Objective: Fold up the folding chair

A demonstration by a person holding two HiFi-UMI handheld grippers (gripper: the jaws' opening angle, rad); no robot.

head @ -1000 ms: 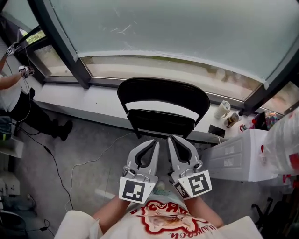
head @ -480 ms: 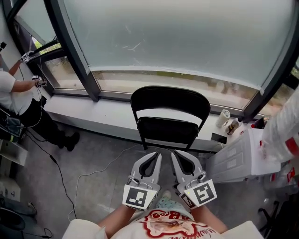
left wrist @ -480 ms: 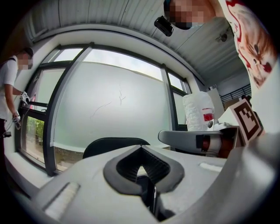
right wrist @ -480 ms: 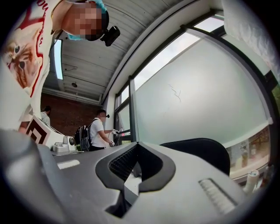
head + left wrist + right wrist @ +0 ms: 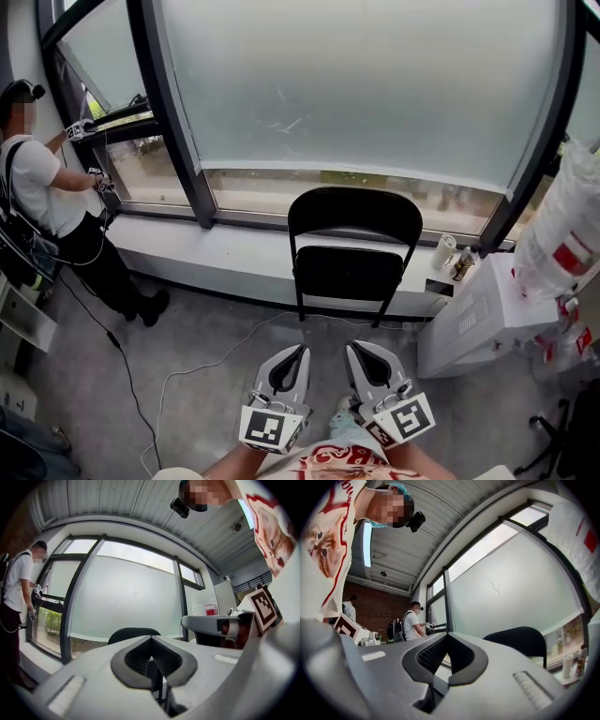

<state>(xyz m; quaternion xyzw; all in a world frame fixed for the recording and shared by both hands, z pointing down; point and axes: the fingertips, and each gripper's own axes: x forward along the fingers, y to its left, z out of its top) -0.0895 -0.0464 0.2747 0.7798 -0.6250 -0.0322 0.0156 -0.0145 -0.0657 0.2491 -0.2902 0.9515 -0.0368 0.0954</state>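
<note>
A black folding chair stands against the white window ledge, its seat panel close under the rounded backrest. Both of my grippers are low in the head view, well short of the chair, side by side and pointing at it. My left gripper is shut with nothing in it. So is my right gripper. The left gripper view shows the chair's backrest just beyond the closed jaw tips of the left gripper. In the right gripper view the chair lies right of the closed right gripper.
A person stands at the window on the left, holding grippers. A white cabinet and a plastic-wrapped bundle stand at the right. Bottles sit on the ledge. A cable runs across the grey floor.
Both grippers and the head camera have drawn back from the chair, which now looks smaller and farther off. More of the person at the left has come into view.
</note>
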